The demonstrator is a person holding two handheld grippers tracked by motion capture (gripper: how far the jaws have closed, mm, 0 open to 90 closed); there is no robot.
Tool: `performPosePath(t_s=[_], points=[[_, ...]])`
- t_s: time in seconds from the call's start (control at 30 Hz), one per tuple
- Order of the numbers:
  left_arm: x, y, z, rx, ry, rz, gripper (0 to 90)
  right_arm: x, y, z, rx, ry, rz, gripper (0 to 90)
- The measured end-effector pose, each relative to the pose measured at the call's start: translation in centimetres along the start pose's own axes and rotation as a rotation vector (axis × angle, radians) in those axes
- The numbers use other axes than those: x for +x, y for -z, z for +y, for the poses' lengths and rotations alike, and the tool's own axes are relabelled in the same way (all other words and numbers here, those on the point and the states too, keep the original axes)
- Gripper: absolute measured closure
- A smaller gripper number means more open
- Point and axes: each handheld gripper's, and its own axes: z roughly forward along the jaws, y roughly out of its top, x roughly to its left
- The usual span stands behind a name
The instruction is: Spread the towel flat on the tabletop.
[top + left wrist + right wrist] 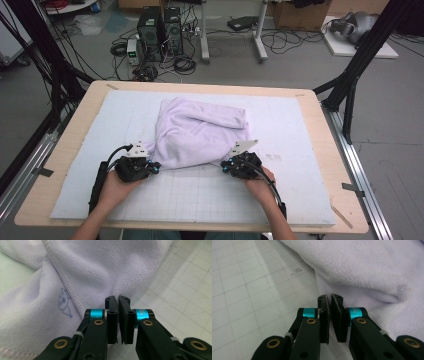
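Towel, pale lilac and crumpled, lies mid-mat on the table, nearer its far edge. Left gripper and right gripper sit at its near corners, jaws pressed together, pinching nothing visible.

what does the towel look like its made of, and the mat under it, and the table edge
Towel: soft pale lilac terry or microfibre, going by its fine looped pile, stitched hem and limp folds. Mat: looks like matte white foam or felt board, slightly rough and printed with a faint grid. Table: probably light plywood or laminate with a smooth wood-tone finish.
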Motion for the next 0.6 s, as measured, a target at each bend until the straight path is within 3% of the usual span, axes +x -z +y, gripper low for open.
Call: performPosePath(t_s=[0.3,0.37,0.6], points=[[-0.4,1.1,0.5,-0.035,-0.016,-0.001,86.6,-0.1,1.5,-0.2,-0.047,0.006,0.023,86.3],[-0.7,1.6,1.0,-0.04,-0.035,0.007,86.7,-0.1,2.0,-0.2,-0.052,0.014,0.027,86.3],[-1.8,3.9,3.0,-0.095,-0.069,-0.015,87.0,-0.1,4.9,-0.7,-0.083,0.03,-0.004,86.5]])
